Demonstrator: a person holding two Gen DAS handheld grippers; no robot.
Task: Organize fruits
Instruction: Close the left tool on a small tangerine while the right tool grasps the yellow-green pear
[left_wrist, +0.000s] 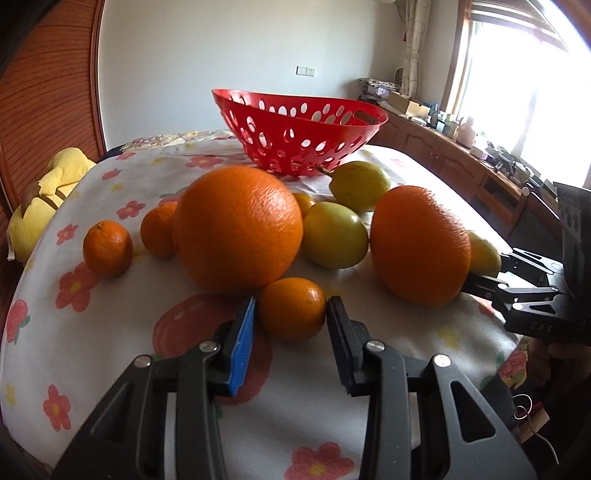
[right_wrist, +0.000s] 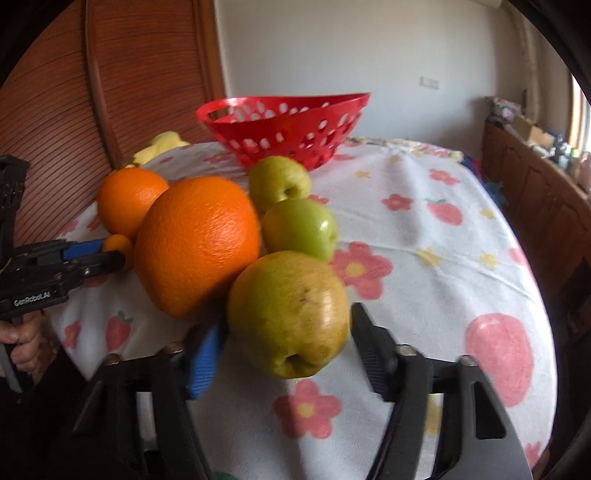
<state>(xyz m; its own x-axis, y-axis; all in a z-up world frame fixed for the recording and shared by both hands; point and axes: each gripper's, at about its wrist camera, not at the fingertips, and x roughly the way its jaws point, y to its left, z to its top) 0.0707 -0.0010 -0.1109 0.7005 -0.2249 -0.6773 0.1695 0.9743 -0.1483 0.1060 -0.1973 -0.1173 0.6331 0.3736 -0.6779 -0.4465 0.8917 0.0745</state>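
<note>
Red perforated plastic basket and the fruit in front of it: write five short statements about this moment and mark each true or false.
1. The red perforated plastic basket holds several oranges. False: no fruit shows in it; all visible fruit lies on the flowered tablecloth.
2. The left gripper has a small orange mandarin between its open fingers. True.
3. The right gripper brackets a large orange. False: a yellow-green pear sits between its fingers.
4. The basket stands behind the fruit, at the far side of the cloth. True.
5. The biggest round orange lies to the right of the mandarin in the left wrist view. False: it lies behind it, slightly left.
</note>
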